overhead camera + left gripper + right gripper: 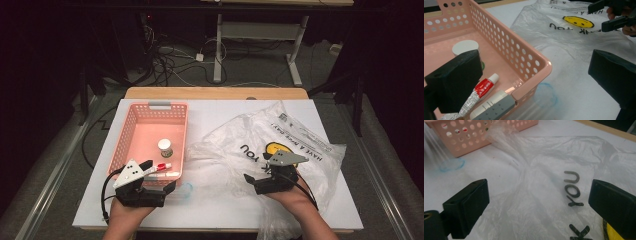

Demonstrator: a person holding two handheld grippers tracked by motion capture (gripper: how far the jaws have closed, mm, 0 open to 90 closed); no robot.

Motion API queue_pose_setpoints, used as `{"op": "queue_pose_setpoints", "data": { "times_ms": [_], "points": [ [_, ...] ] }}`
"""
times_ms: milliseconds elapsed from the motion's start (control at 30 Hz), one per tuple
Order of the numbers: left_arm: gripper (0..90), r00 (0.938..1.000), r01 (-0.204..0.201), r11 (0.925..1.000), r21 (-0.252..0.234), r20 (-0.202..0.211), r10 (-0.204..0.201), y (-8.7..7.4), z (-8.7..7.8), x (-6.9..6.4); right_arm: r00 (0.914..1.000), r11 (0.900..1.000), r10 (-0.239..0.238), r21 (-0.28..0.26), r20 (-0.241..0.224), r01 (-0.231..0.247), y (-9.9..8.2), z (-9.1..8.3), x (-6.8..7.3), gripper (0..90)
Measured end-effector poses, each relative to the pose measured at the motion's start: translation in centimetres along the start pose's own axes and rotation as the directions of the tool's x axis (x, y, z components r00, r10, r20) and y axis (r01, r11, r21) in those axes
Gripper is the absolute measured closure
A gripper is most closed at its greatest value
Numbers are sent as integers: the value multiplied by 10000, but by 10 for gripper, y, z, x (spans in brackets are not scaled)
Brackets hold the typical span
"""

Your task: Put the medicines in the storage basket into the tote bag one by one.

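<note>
A pink perforated basket (150, 106) (534, 57) stands left of centre on the white table. In it are a white-lidded jar (165, 146) (465, 47), a red-and-white tube (159, 167) (482, 90) and a white-and-grey item (494, 106). My left gripper (160, 176) (535, 80) is open, its jaws straddling the basket's near right corner with nothing gripped. A crumpled clear plastic bag (280, 150) (544, 170) with a yellow smiley and black lettering lies on the right. My right gripper (257, 170) (539, 202) hovers open just over the bag's left part.
A clear cup with a blue rim (186, 190) (451, 165) lies on its side by the basket's near right corner, between the two grippers. The table's wooden far edge (215, 93) is bare. Cables and desk legs are on the floor beyond.
</note>
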State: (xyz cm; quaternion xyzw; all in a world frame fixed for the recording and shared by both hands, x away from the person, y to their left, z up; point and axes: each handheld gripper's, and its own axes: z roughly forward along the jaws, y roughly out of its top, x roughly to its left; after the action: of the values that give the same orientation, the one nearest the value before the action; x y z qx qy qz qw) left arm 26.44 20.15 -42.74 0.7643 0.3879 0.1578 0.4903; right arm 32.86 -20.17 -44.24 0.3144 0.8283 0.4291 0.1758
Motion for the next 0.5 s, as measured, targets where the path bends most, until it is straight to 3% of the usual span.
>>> {"op": "queue_pose_setpoints", "data": {
  "times_ms": [333, 500],
  "points": [
    [0, 9999, -47, 10000, 77, 116, 46, -2, 2, 1, 9994, 9977, 147, 666, -319, -125, -10, -6, 0, 264],
    [0, 10000, -4, 10000, -12, 21, 4, -2, -2, -1, 9989, 9931, -214, 1146, -427, 262, -16, -5, 4, 335]
  ]
}}
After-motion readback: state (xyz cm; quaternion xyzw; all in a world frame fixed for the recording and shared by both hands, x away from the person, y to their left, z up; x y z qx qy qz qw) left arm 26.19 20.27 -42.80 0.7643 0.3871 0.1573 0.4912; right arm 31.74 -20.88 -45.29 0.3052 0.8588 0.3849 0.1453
